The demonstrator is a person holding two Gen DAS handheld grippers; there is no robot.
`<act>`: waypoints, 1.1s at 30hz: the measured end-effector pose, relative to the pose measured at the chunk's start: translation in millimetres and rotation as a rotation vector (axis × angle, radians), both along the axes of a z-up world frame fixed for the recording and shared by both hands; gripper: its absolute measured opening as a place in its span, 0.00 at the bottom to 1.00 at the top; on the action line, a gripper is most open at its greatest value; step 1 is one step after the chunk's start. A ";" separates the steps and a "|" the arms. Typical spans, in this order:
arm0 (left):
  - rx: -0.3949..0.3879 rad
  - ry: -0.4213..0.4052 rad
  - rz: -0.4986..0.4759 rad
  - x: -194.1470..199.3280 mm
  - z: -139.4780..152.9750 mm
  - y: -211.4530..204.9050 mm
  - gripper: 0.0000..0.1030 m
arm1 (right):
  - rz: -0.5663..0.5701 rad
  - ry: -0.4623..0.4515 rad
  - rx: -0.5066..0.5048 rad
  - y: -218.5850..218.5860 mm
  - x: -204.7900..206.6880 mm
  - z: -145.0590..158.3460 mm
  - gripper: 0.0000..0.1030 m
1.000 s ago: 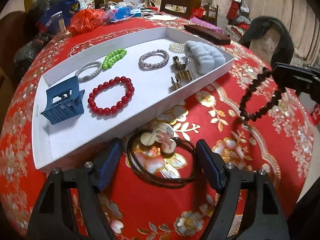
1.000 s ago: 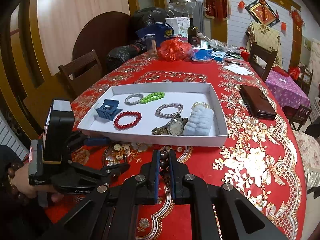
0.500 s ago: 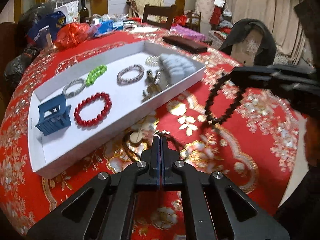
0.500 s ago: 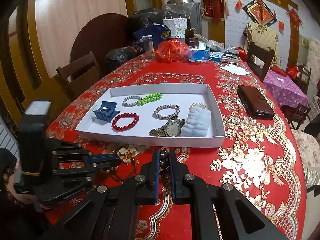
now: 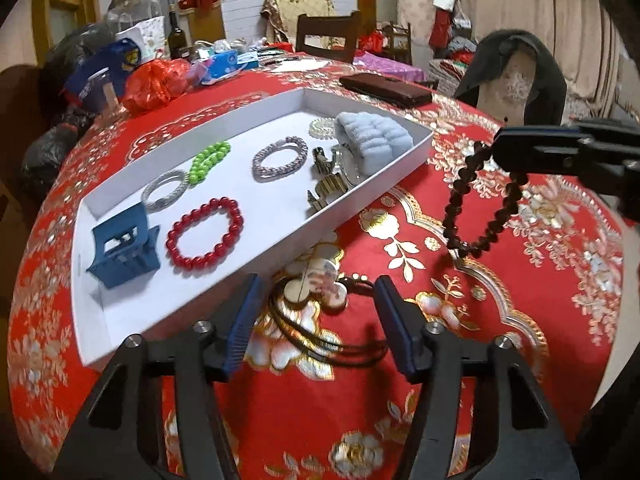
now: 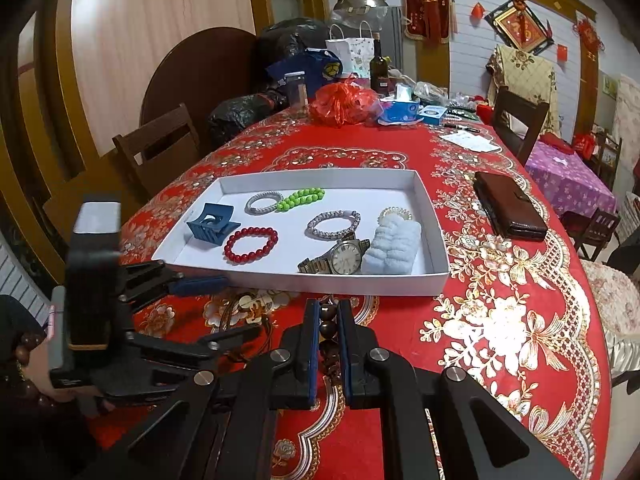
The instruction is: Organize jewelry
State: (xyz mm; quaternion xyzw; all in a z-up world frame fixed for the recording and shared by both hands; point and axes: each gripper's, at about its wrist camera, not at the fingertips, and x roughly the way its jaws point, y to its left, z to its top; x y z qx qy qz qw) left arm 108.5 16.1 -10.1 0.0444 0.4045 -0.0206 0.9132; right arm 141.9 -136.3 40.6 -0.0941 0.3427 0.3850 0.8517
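Red and gold cloth is covering the bench (image 5: 500,320), and its near edge is running out of frame in both views. Dark cord from a necklace (image 5: 320,320) is lying on the cloth just in front of the white tray (image 5: 248,248); its pale flower-shaped pendant is partly tucked under the tray's near wall, so its far side is hidden. The left tongs (image 5: 316,320) are opening, their blue pads standing either side of the necklace without touching it. The right tongs (image 6: 328,344) are clamping a dark bead bracelet (image 5: 480,208), which is hanging clear above the cloth; in the right wrist view most of its loop is hidden behind the jaws. A watch (image 6: 340,258) in the tray is half concealed by the wall in the left wrist view.
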 end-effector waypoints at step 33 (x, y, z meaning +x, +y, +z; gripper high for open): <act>-0.134 -0.055 -0.032 -25.2 43.2 2.1 0.12 | 0.002 -0.006 0.026 2.1 -1.8 7.8 0.08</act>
